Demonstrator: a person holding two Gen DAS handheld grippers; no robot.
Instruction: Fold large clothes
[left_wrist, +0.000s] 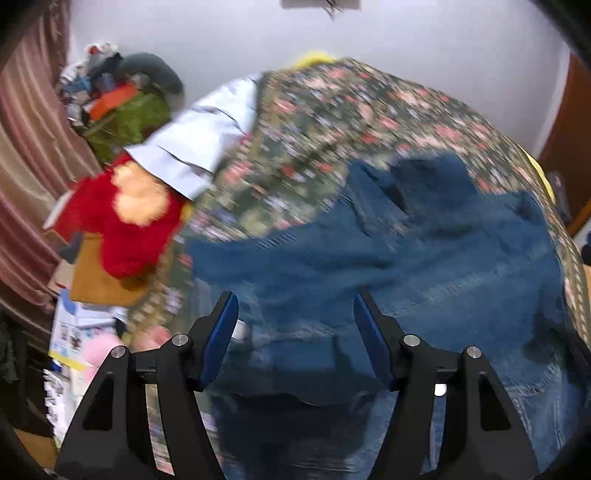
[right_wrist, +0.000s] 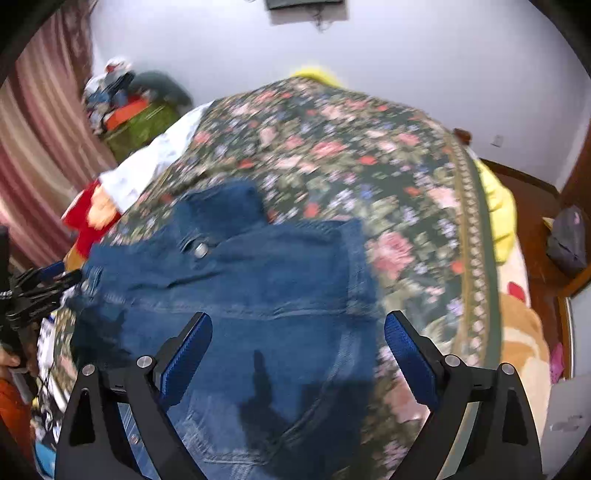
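A blue denim jacket (left_wrist: 388, 266) lies spread on a floral bedspread (left_wrist: 332, 122); it also shows in the right wrist view (right_wrist: 266, 280) with a metal button (right_wrist: 200, 250) near its collar. My left gripper (left_wrist: 295, 306) is open and empty, hovering over the jacket's near part. My right gripper (right_wrist: 298, 328) is open and empty above the jacket's right side. The left gripper (right_wrist: 55, 277) shows at the left edge of the right wrist view, beside the jacket's left edge. Both views are blurred.
A white garment (left_wrist: 192, 144) and a red plush toy (left_wrist: 122, 221) lie at the bed's left. A cluttered pile (left_wrist: 110, 96) and a striped curtain (left_wrist: 29, 147) stand further left. A yellow blanket (right_wrist: 498, 210) hangs at the bed's right, and a wooden floor (right_wrist: 532, 221) lies beyond it.
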